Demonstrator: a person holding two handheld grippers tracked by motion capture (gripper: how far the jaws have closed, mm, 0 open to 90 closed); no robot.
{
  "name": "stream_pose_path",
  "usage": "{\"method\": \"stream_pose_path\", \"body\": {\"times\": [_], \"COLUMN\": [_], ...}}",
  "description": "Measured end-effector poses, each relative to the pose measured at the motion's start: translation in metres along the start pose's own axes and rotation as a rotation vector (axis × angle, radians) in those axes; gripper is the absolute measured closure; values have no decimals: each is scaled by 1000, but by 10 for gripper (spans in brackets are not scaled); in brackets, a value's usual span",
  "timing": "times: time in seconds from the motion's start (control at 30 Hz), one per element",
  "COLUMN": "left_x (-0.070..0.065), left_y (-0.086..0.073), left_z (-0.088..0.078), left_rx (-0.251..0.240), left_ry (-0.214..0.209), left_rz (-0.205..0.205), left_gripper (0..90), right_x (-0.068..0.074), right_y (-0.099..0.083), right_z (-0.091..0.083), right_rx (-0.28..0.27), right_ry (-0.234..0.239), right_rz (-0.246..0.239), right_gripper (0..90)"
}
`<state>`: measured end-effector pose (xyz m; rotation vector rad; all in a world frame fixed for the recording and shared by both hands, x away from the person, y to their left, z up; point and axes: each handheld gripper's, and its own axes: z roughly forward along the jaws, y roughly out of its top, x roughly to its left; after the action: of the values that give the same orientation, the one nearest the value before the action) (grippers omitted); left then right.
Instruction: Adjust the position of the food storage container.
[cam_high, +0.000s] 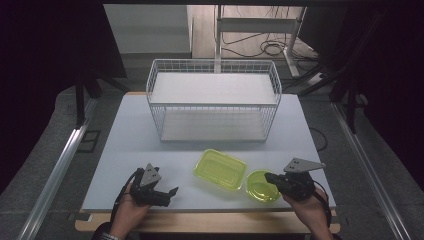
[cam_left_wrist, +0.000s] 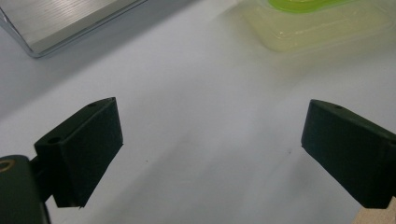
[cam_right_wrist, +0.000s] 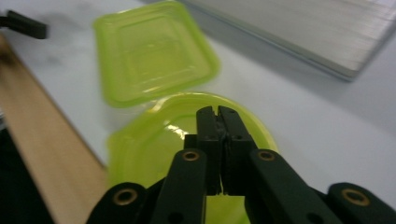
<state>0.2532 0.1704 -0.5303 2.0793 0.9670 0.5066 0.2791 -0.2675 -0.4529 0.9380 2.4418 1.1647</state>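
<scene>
Right gripper view: right gripper (cam_right_wrist: 218, 112) closing tight on the near rim of the round green tub (cam_right_wrist: 154, 144), square green tub (cam_right_wrist: 154, 51) lying just past it. Left gripper (cam_high: 167, 192) sitting open, holding nothing, farther away.

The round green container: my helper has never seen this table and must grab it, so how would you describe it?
Start at the white wire basket at the table's far side, then come to the near edge. Two translucent yellow-green containers lie there; it is the right one, under the right gripper. It is round, while its neighbour is rectangular.
</scene>
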Motion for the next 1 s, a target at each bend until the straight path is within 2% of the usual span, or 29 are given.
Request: {"method": "stream_pose_path", "body": {"times": [0.03, 0.07, 0.1, 0.23, 0.3, 0.5, 0.63, 0.7, 0.83, 1.0], "left_x": [0, 0, 0, 1, 1, 3, 3, 3, 2, 2], "left_y": [0, 0, 0, 0, 0, 1, 1, 1, 1, 0], "left_z": [0, 0, 0, -1, -1, -3, -3, -3, -2, 1], "left_rx": [0, -1, 2, -4, -14, -16, -18, -13, -2, 25], "left_ry": [0, 0, 1, 4, 3, -24, -29, -30, -31, -19], "left_rz": [0, 0, 3, -1, -9, -49, -63, -62, -58, -39], "left_gripper": [51, 51, 51, 51, 50, 54, 55, 55, 55, 55], "right_x": [0, 3, 9, 18, 24, 37, 41, 44, 44, 39], "right_y": [0, 1, 2, 2, 2, 2, 2, 0, -2, -3], "right_z": [0, 0, 2, 6, 7, 11, 14, 19, 23, 24], "right_rx": [0, -4, 10, 30, 37, 64, 80, 104, 130, 123], "right_ry": [0, 18, 59, 98, 132, 180, 202, 223, 219, 239], "right_rz": [0, -1, -4, -16, -22, -57, -67, -87, -102, -76], "right_gripper": [891, 893, 893, 894, 894, 893, 893, 893, 892, 891]}}
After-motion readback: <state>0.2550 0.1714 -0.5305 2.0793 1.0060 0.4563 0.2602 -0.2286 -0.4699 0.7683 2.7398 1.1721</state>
